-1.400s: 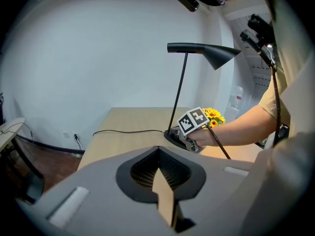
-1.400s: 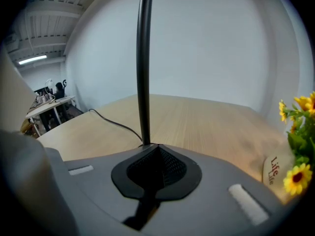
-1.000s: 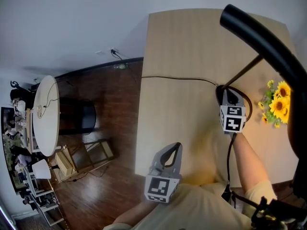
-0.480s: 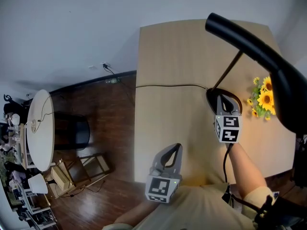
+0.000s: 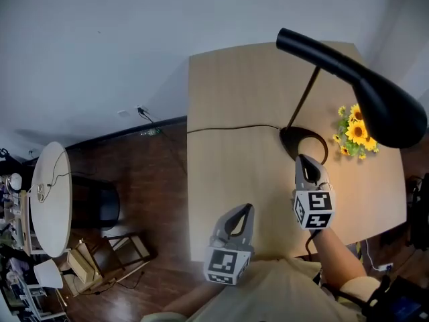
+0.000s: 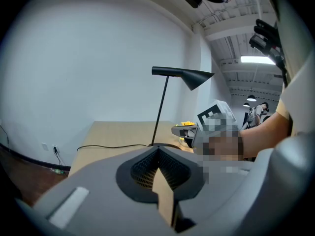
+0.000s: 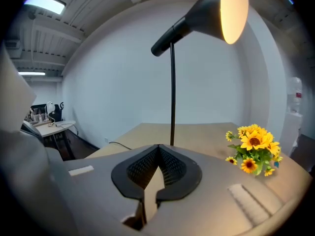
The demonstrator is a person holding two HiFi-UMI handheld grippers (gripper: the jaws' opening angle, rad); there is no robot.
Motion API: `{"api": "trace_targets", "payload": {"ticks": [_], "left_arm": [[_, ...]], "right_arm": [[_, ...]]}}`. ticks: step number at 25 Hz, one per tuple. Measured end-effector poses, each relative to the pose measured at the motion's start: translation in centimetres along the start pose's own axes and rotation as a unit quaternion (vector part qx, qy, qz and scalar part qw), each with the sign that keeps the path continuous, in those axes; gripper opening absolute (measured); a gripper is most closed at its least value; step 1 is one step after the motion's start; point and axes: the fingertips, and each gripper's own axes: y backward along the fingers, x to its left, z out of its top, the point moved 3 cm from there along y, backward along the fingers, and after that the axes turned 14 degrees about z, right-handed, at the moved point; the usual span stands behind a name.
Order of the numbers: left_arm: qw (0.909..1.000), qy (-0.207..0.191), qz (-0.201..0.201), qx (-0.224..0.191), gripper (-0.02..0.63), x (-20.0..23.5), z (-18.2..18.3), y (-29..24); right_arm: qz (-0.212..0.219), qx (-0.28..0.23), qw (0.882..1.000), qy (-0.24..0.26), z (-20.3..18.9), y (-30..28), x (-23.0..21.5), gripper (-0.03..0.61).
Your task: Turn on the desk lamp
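Left gripper [image 5: 244,210] waits at the near edge of the table [image 5: 221,86], jaws pressed together on nothing, seemingly parked clear of the work. Further in, the right gripper [image 5: 305,161], likewise closed and empty, points at the round base [image 5: 289,138] of the desk lamp [image 5: 348,79], just short of it, probably where the switch sits. Beyond, sunflowers [image 5: 355,133] stand beside the base, and the shade [image 7: 231,6] glows underneath, so the lamp looks already lit.

Desk lamp [image 5: 392,116]: black, lit, inside of the cone shade glows warm. Round base [image 5: 292,138] flat near table [image 5: 228,193] centre. Thin stem [image 5: 303,99] leans toward 1 o'clock. Cord [image 5: 228,127] exits toward 9 o'clock.
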Motion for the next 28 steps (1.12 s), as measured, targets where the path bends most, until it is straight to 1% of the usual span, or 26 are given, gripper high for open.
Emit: {"api": "trace_targets", "payload": {"ticks": [6, 10, 14, 20, 23, 26, 28], "left_arm": [[0.9995, -0.010, -0.022, -0.019, 0.000, -0.1, 1.1, 1.2], [0.9989, -0.012, -0.033, -0.031, 0.000, 0.2, 1.3, 2.4], [0.9982, -0.009, -0.041, -0.044, 0.000, 0.3, 1.2, 3.1], [0.9956, -0.017, -0.066, -0.064, 0.000, -0.6, 2.2, 4.1], [0.9949, -0.019, -0.070, -0.070, 0.000, -0.6, 2.2, 4.6], [0.9940, -0.021, -0.078, -0.075, 0.000, -0.5, 2.2, 5.5], [0.9919, -0.030, -0.091, -0.084, 0.000, -1.0, 2.1, 6.2]], "right_arm": [[-0.004, -0.036, 0.999, 0.005, 1.8, 4.0, 2.9, 0.000], [-0.003, -0.053, 0.998, 0.024, 2.5, 6.9, 5.5, 0.000], [-0.014, -0.068, 0.997, 0.035, 2.7, 9.4, 7.3, 0.000], [-0.023, -0.073, 0.997, 0.029, 1.9, 12.2, 8.9, 0.000], [-0.027, -0.083, 0.996, 0.028, 2.2, 13.7, 9.9, 0.000], [-0.029, -0.085, 0.995, 0.033, 2.3, 14.9, 11.6, 0.000], [-0.032, -0.080, 0.996, 0.037, 2.0, 15.6, 12.8, 0.000]]}}
